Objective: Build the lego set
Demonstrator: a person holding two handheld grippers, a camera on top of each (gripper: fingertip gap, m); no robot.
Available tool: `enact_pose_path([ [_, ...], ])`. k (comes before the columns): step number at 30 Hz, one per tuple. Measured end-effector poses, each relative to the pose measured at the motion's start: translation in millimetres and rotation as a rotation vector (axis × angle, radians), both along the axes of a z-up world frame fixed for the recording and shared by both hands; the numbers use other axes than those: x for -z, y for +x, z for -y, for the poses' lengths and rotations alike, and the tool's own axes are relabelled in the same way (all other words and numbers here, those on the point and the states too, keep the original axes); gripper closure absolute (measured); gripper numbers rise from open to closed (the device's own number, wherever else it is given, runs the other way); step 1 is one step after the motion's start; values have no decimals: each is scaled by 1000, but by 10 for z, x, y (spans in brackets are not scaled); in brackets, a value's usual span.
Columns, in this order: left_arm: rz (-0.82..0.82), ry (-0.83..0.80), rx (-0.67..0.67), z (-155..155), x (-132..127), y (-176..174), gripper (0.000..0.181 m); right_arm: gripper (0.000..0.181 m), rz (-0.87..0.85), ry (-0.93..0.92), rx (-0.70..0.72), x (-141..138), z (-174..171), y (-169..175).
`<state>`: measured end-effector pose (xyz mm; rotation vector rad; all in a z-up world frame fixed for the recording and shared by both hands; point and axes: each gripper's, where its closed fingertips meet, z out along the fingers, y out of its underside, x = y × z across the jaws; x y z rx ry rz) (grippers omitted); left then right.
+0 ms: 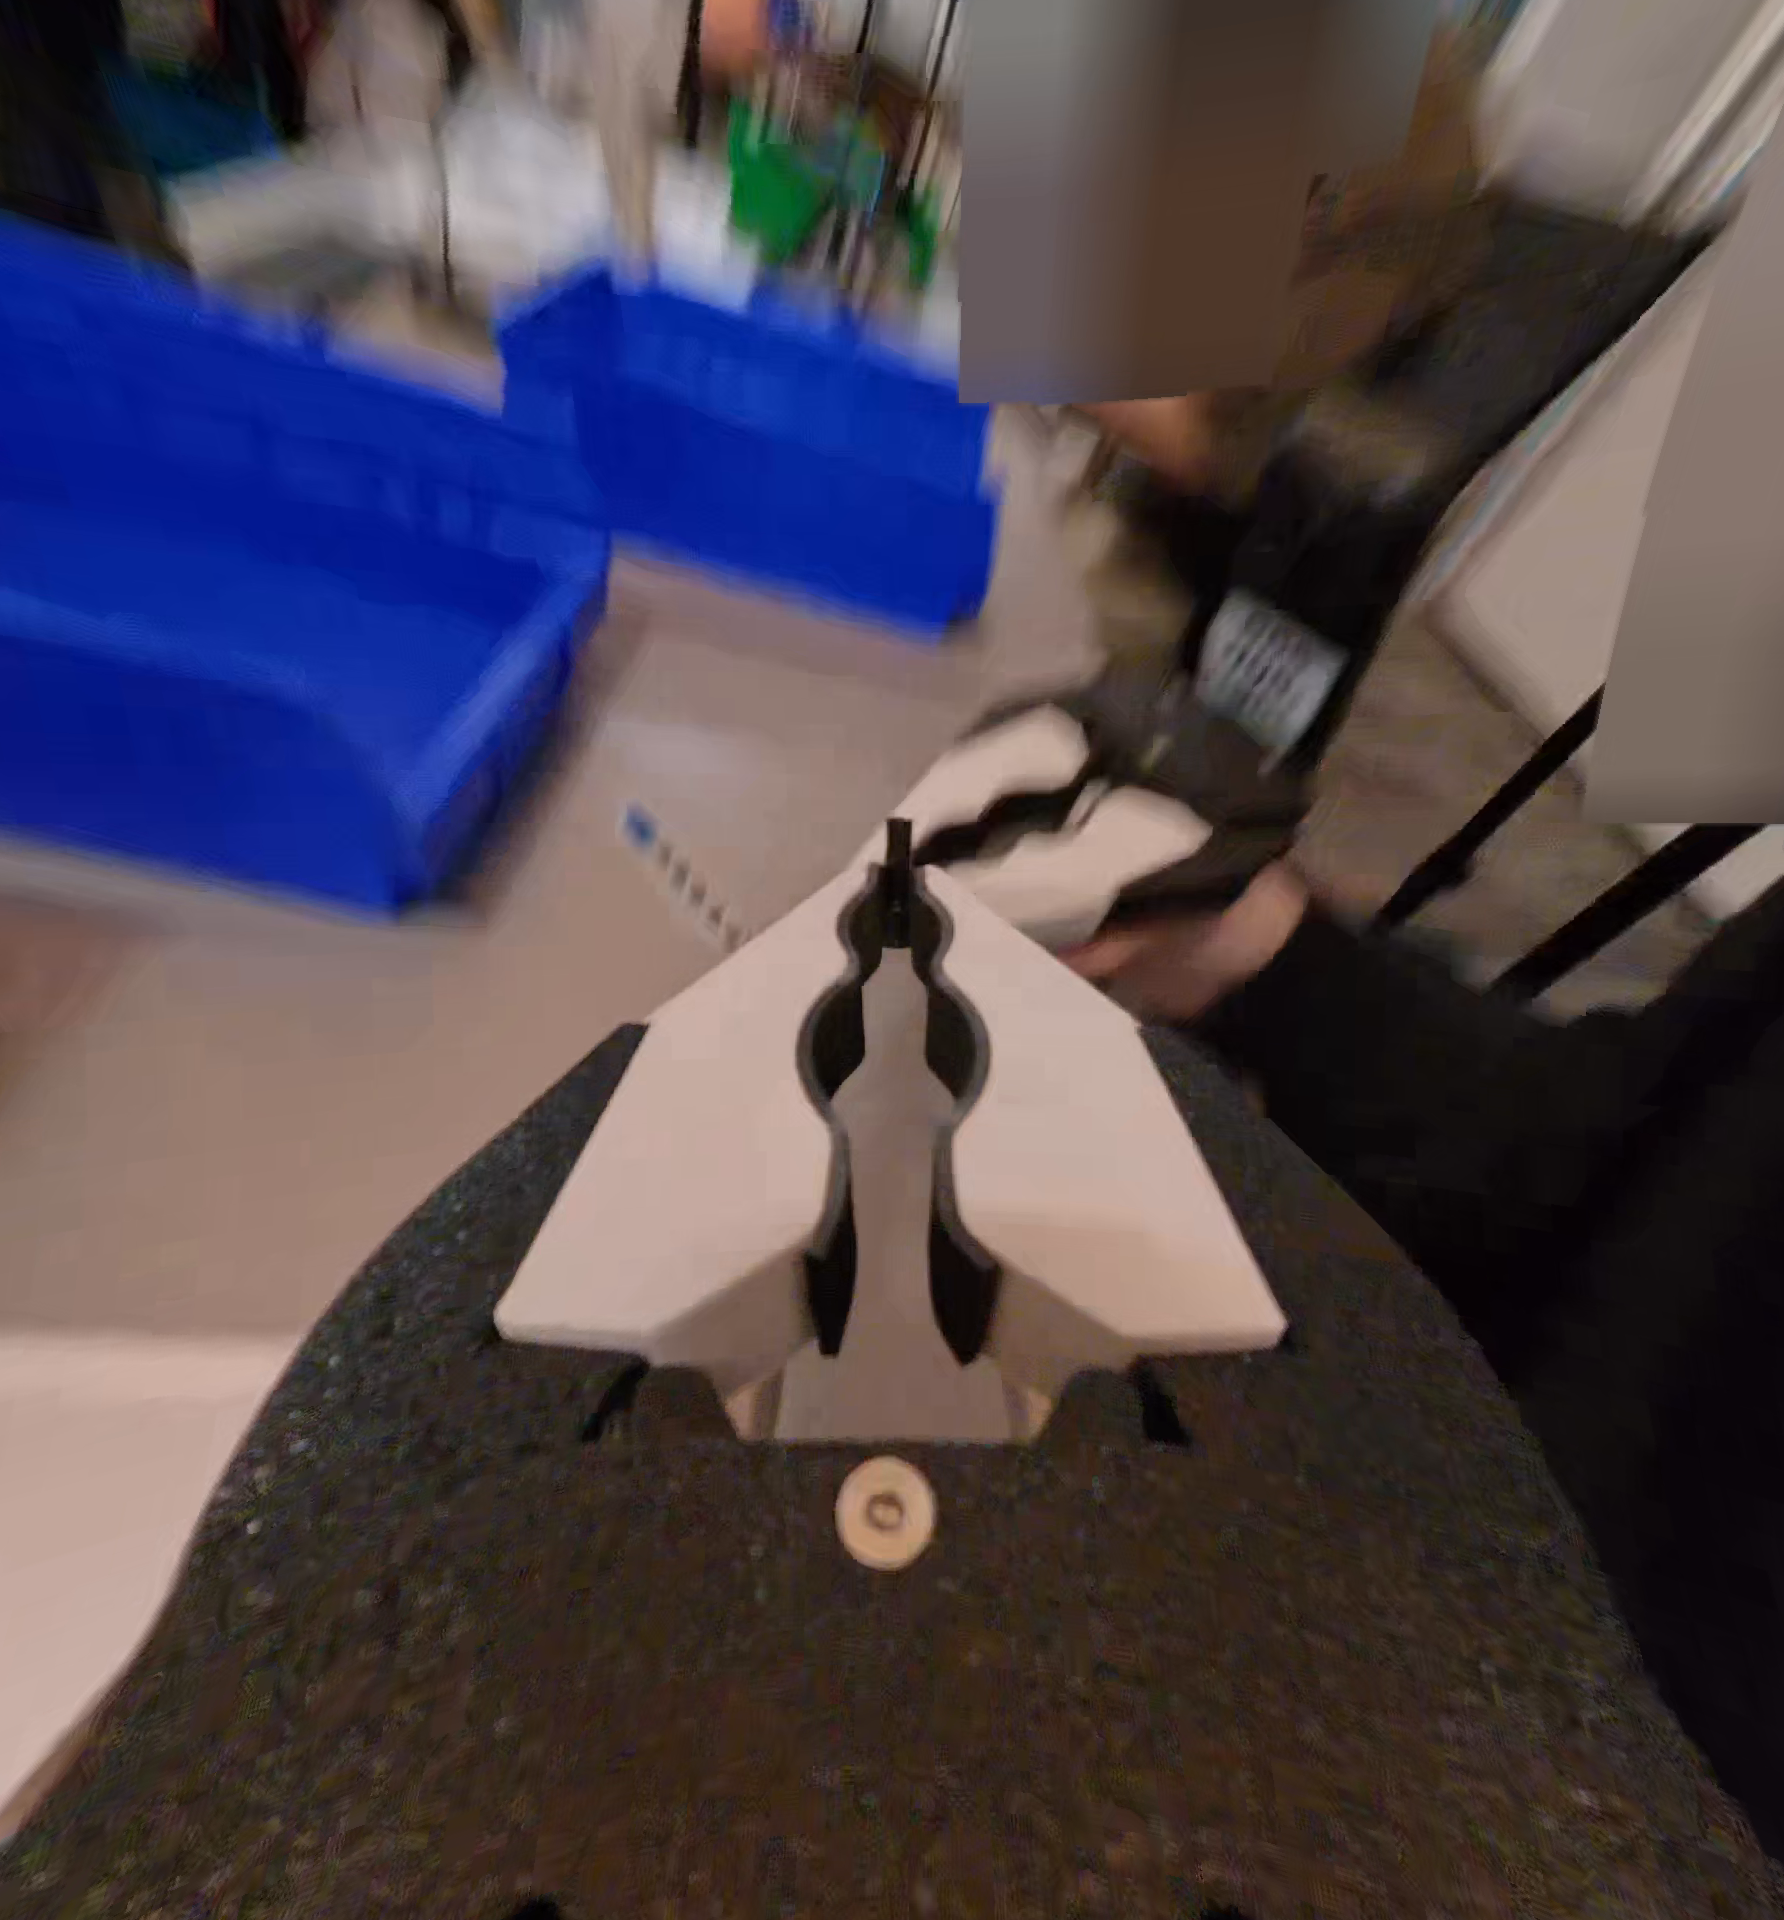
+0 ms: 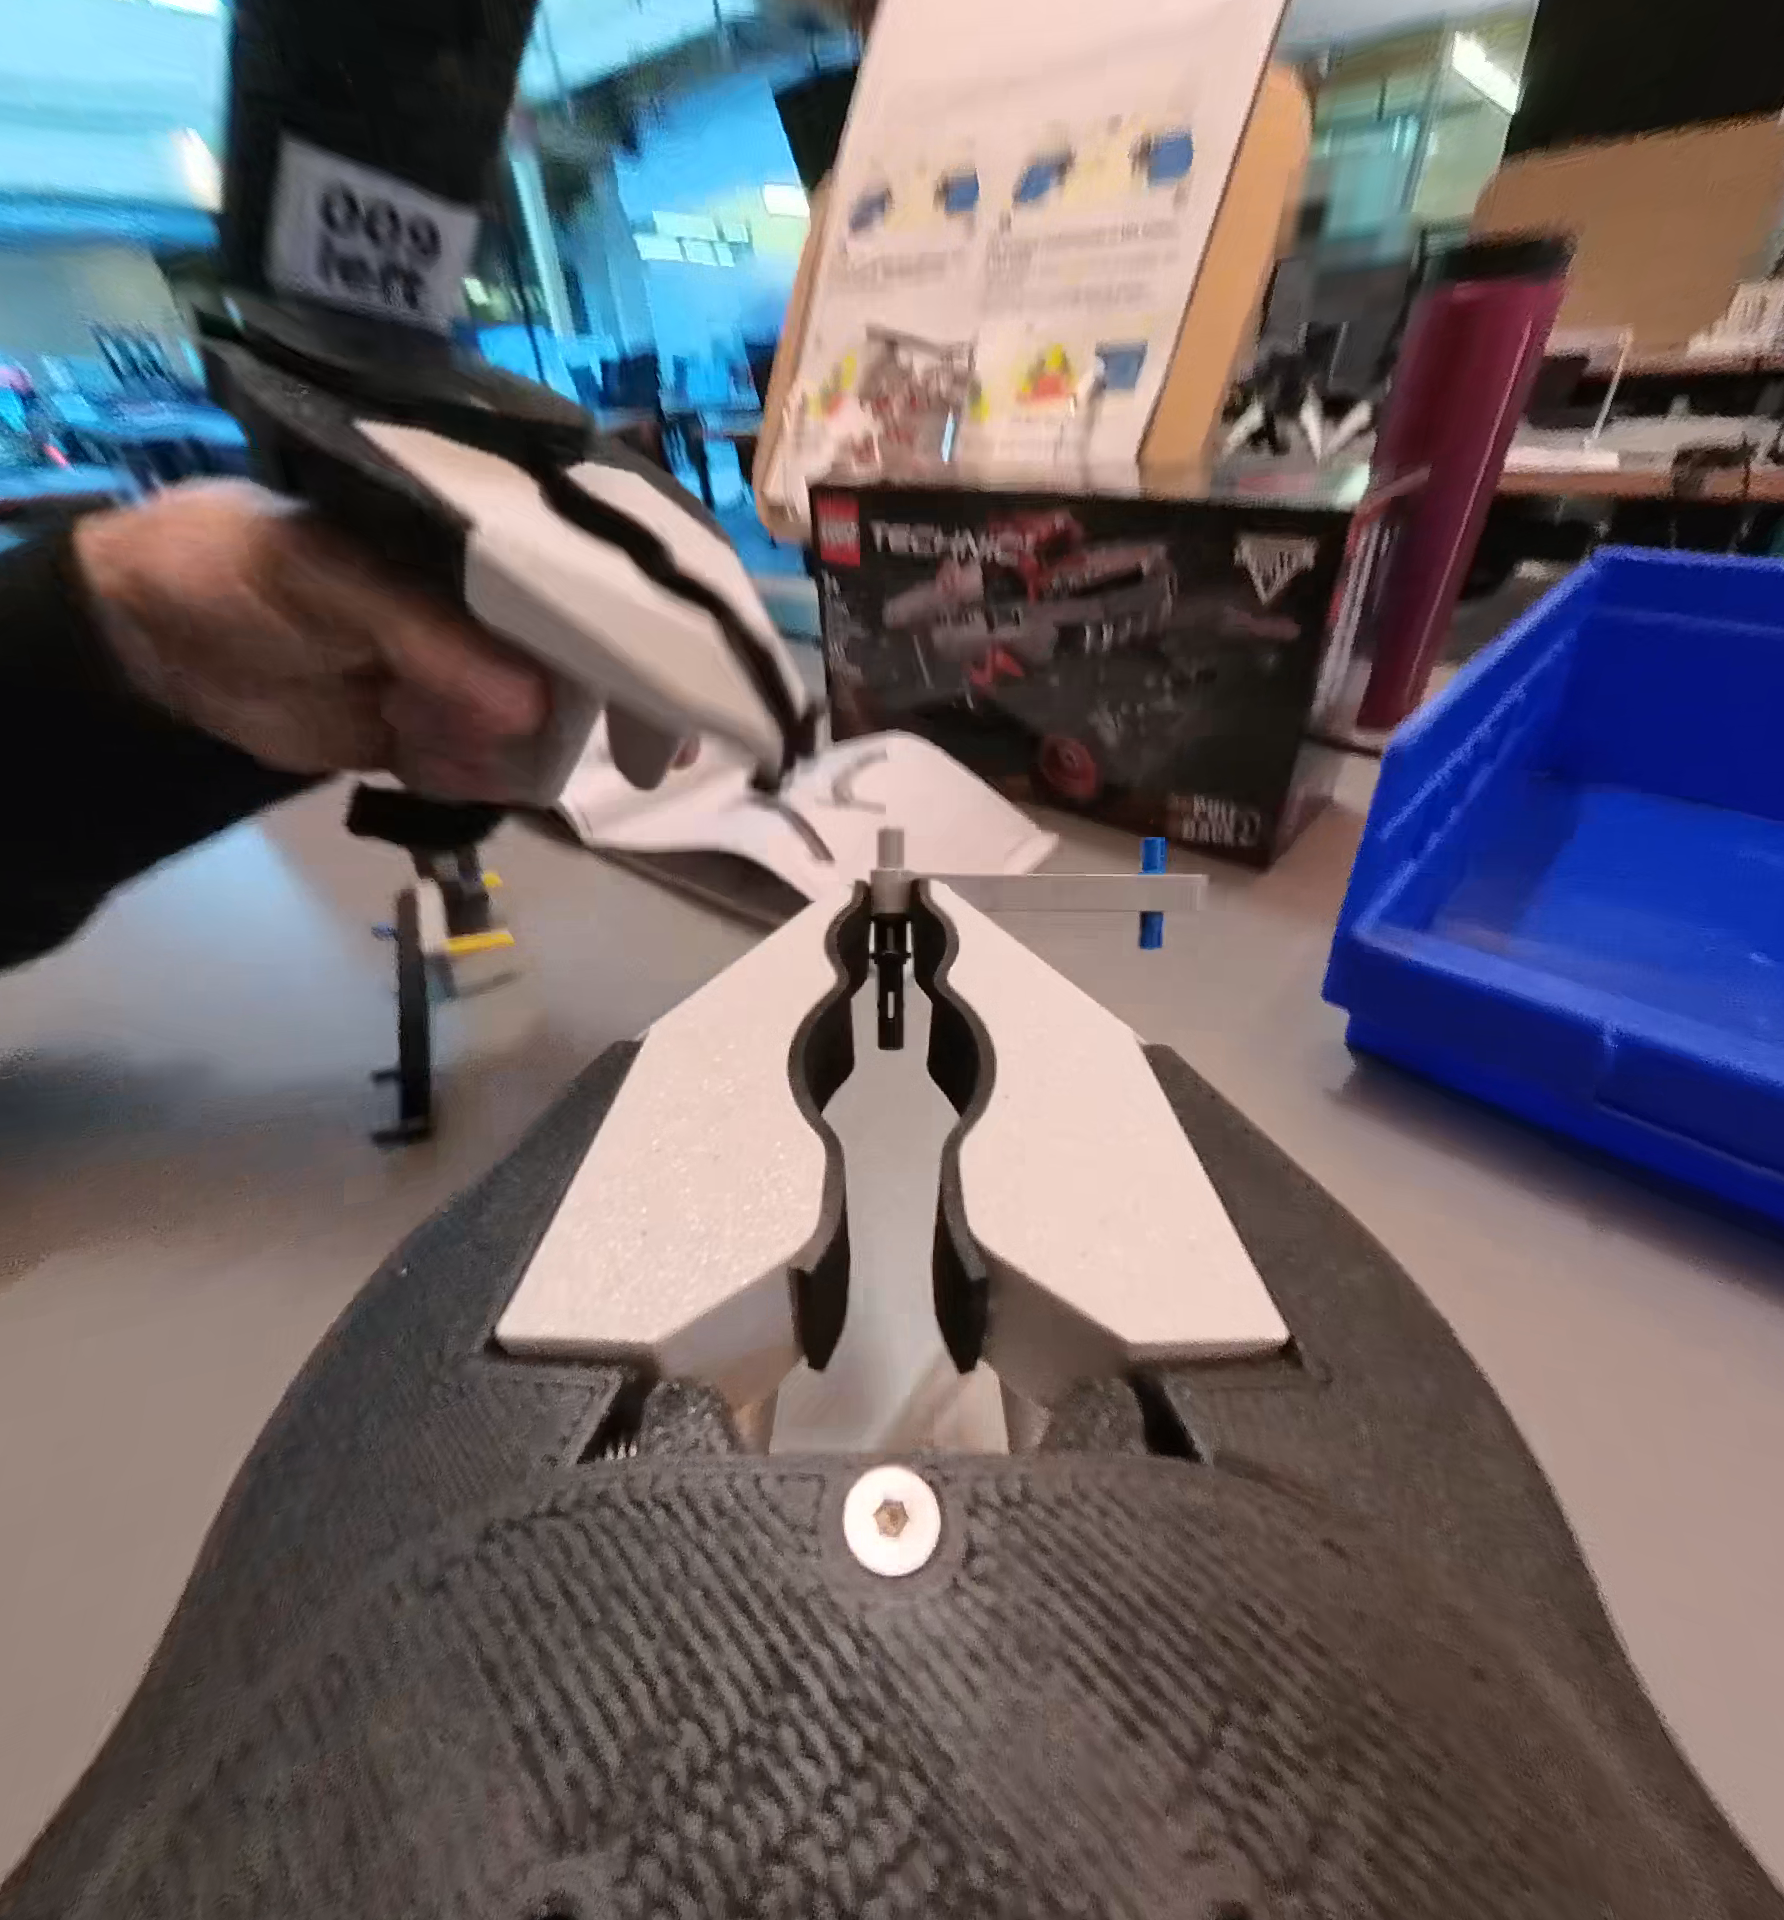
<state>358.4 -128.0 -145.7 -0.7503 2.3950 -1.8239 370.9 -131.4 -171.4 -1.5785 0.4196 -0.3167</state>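
Left wrist view, heavily blurred: the left gripper (image 1: 896, 894) is closed on a small black pin (image 1: 898, 868), pinched at the very fingertips with its end poking out past them. Beyond it, the right gripper (image 1: 1023, 831) sits in a person's hand (image 1: 1179, 945), above a grey table (image 1: 244, 1039). Two blue bins (image 1: 244, 623) stand at the back left.

Right wrist view: the right gripper (image 2: 893, 914) is clamped on a grey beam assembly (image 2: 1054, 891), gripping its near end where a black pin and grey stub pass through. The beam juts out level to the right, carrying a blue pin (image 2: 1154, 894) near its far end. The left gripper (image 2: 784, 748) angles down from the upper left, fingertips near the beam's held end. A part-built frame (image 2: 431, 977) stands on the table at left; the set's box (image 2: 1075, 665) and a blue bin (image 2: 1615, 883) lie behind.

The plastic parts look light, stiff and smooth, so the pin could twist or slip; hold it by its middle, squarely
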Motion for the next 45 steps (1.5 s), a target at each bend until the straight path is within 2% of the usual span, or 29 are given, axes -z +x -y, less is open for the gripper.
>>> enact_pose_path([
  [1, 39, -135, 3, 6, -239, -5, 179, 177, 7, 57, -2, -92, -9, -10],
  [3, 76, -297, 21, 35, -517, -42, 179, 177, 22, 185, -23, -304, -26, -63],
  [5, 134, -370, 49, 114, -671, -99, 180, 176, 45, 277, -11, -495, -2, -93],
  [10, 210, -453, 130, 290, -903, -168, 180, 177, 84, 371, -2, -788, 62, -179],
  [14, 205, -509, 150, 308, -925, -138, 180, 177, 94, 419, -10, -926, 73, -235],
  [20, 128, -585, 184, 296, -834, -128, 179, 178, 85, 399, -20, -899, -13, -238],
  [26, 77, -632, 191, 266, -852, -118, 180, 177, 107, 375, -2, -889, -10, -223],
  [33, 87, -586, 185, 276, -811, -119, 180, 177, 125, 351, 23, -865, 35, -195],
  [39, 97, -595, 173, 284, -799, -125, 180, 177, 92, 385, -14, -866, 37, -214],
  [45, 90, -593, 136, 301, -766, -89, 179, 177, 133, 322, 72, -857, 53, -159],
])
